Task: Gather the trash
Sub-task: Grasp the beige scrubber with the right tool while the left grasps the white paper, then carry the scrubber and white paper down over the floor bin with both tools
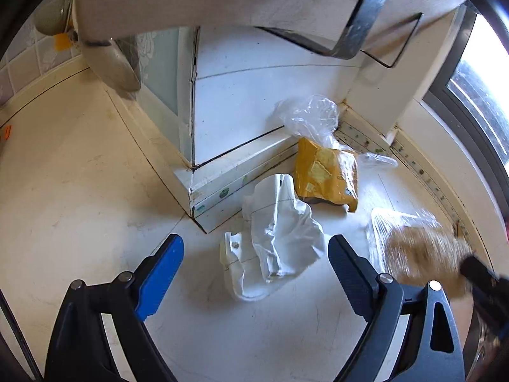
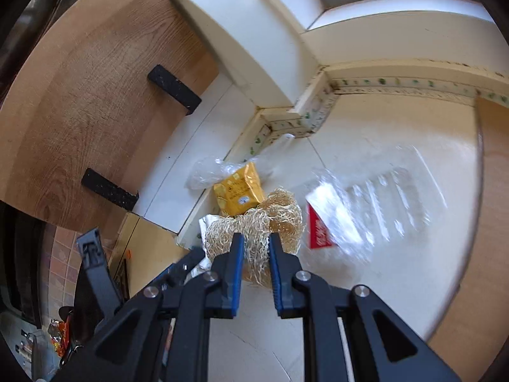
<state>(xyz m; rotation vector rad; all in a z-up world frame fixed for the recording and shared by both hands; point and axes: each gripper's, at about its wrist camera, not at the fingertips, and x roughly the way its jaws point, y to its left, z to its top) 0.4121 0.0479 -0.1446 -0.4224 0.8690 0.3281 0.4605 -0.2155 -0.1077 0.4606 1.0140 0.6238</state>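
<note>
A: State the condition of each hand-held gripper.

B: The left hand-held gripper (image 1: 256,278) is wide open and holds nothing. It hangs above the white bag (image 1: 276,238), which lies on the floor (image 1: 79,191) between its fingers. The right hand-held gripper (image 2: 257,254) is closed to a narrow gap on the loofah (image 2: 254,229), a tan fibrous wad.

A: Why is the loofah held at its near edge?

B: Judged from the right view, the pads pinch only the nearest fibres, so the bulk projects forward at 12 o'clock. The mesh compresses, which gives the pads purchase.

A: Where is the remaining trash?

B: All of it is on the floor, gathered in the wall corner. In the left view the yellow packet (image 1: 324,175) lies at 1 o'clock of the white bag, touching the skirting (image 1: 241,178). The clear bag (image 1: 310,116) sits beyond it at 12 o'clock. The plastic tray (image 2: 375,203) is blurred at 3 o'clock of the loofah; whether it touches cannot be determined.

A: Why is the left one open?

B: Probably staged for the white bag.
</note>
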